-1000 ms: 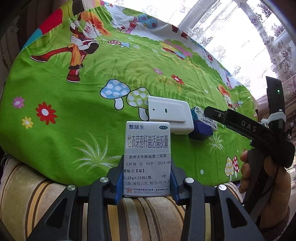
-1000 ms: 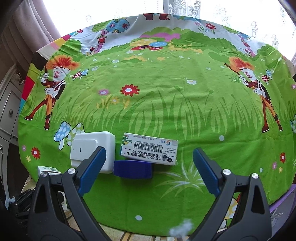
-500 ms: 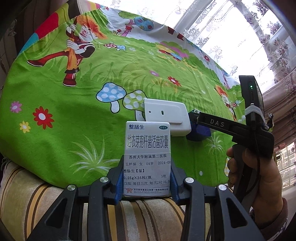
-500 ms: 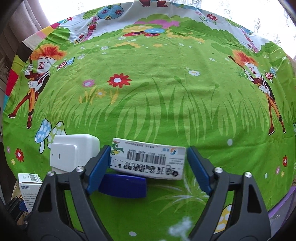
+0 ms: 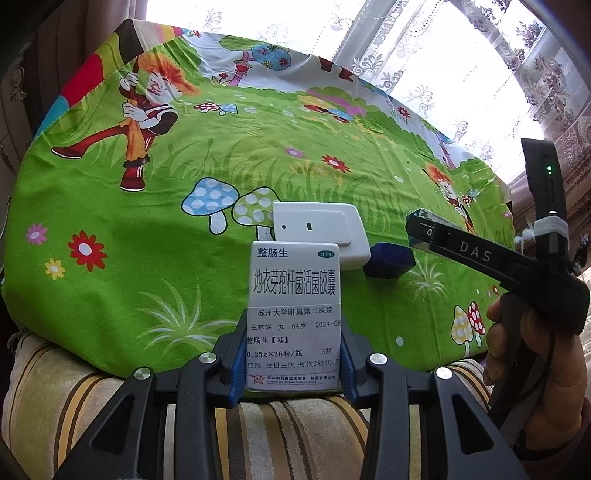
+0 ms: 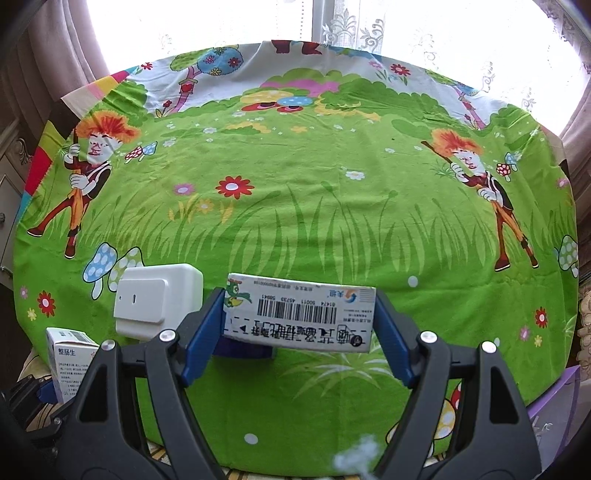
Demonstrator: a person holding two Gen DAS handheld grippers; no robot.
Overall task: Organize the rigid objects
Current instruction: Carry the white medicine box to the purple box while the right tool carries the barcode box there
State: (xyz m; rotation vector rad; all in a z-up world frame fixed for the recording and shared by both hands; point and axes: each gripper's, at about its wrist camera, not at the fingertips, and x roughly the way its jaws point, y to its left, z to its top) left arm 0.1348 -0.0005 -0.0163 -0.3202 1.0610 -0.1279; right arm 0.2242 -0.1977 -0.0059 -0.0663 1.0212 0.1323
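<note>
Left gripper (image 5: 293, 363): blue pads clamped on the lower sides of an upright white medicine box (image 5: 294, 317), held at the near edge of the cartoon tablecloth (image 5: 129, 266), over a striped cushion (image 5: 62, 402). The box stands just in front of the white adapter block (image 5: 325, 230), which serves here as landmark.

Right gripper (image 6: 299, 325): blue pads bearing on both short ends of a barcode carton (image 6: 299, 314), gripped lengthwise, barcode face toward the camera. The carton sits just right of the adapter block (image 6: 159, 302); whether it is lifted clear of the cloth cannot be told. A dark blue block (image 5: 388, 260) lies beneath and slightly behind it, close beside the adapter block.

Handling note: the carton is held by its ends only, so it is likely to pivot; a level, slow lift would keep it from dragging the blue block or nudging the adapter block. The medicine box is tall and pinched low, so it is best kept upright.

Surface: green cloth printed with mushrooms, flowers and orange-haired figures, bare beyond the adapter block.

Room: farthest off, lace curtains (image 6: 369, 26) against a bright window; heavier drapes on both sides.
</note>
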